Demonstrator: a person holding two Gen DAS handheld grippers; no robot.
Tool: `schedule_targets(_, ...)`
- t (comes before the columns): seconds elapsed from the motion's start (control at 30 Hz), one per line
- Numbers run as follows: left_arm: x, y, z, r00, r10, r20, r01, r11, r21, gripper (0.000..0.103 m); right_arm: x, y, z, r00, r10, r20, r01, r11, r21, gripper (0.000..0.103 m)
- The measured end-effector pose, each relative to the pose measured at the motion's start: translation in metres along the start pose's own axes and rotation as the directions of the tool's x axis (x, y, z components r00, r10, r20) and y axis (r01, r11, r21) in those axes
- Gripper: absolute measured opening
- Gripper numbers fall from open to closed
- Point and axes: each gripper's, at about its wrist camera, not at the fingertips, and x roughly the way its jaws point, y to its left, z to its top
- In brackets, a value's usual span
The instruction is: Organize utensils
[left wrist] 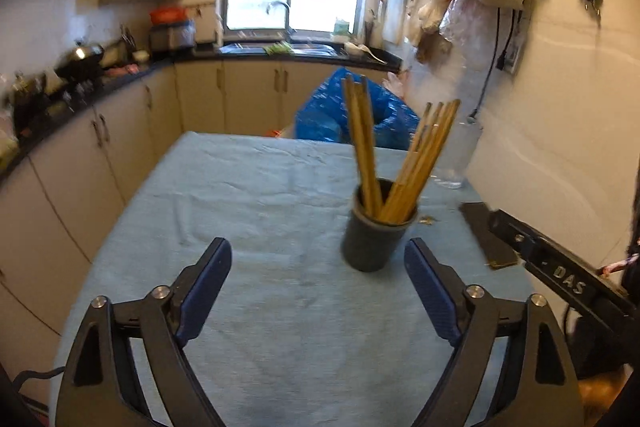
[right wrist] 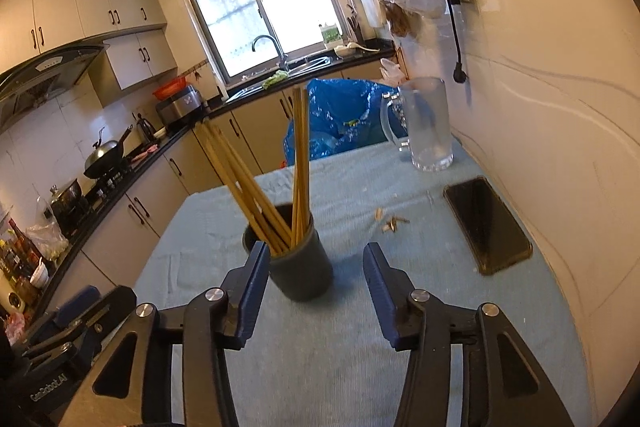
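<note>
From the left wrist view, the left gripper (left wrist: pixel 318 273) has its jaws spread wide and empty, with the chopsticks (left wrist: pixel 394 159) already standing in the dark cup (left wrist: pixel 374 239) on the tabletop (left wrist: pixel 240 195). From the right wrist view, the right gripper (right wrist: pixel 316 287) is parted around nothing, just short of the cup (looks basically done, no loose utensils that I can spot).

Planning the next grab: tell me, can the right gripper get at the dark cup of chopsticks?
Probably yes: the right gripper is open, the cup stands just ahead, nothing between them.
</note>
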Motion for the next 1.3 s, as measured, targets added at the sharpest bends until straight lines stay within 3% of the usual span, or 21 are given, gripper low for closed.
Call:
schedule_targets(0.17,-0.025,0.001,-0.02,0.993,0.071,0.097,-0.074,0.997,0.021,0.097,-0.008,0.002,-0.019,1.0,-0.021,-0.001,0.021,1.0,-0.002,0.055)
schedule_targets(0.27,-0.042,0.002,-0.03,0.979,0.108,0.175,-0.111,0.994,0.009,0.099,-0.015,0.004,-0.031,0.999,-0.039,0.011,0.039,0.999,-0.002,0.056)
schedule_targets(0.43,-0.056,0.001,-0.044,0.966,0.143,0.217,-0.153,0.988,0.028,0.103,-0.028,0.005,-0.05,0.997,-0.068,0.03,0.068,0.998,0.009,0.058)
schedule_targets(0.63,-0.059,0.011,-0.063,0.972,0.148,0.185,-0.148,0.989,-0.013,0.103,-0.039,0.005,-0.071,0.994,-0.098,0.039,0.098,0.995,0.013,0.06)
schedule_targets(0.97,-0.047,0.01,-0.085,0.99,0.131,0.049,-0.131,0.991,-0.001,0.103,-0.05,0.008,-0.091,0.987,-0.155,0.052,0.157,0.987,-0.039,0.064)
schedule_targets(1.3,-0.052,0.015,-0.092,0.994,0.108,0.032,-0.107,0.994,-0.024,0.103,-0.067,0.021,-0.097,0.965,-0.214,0.15,0.23,0.968,-0.1,0.066)
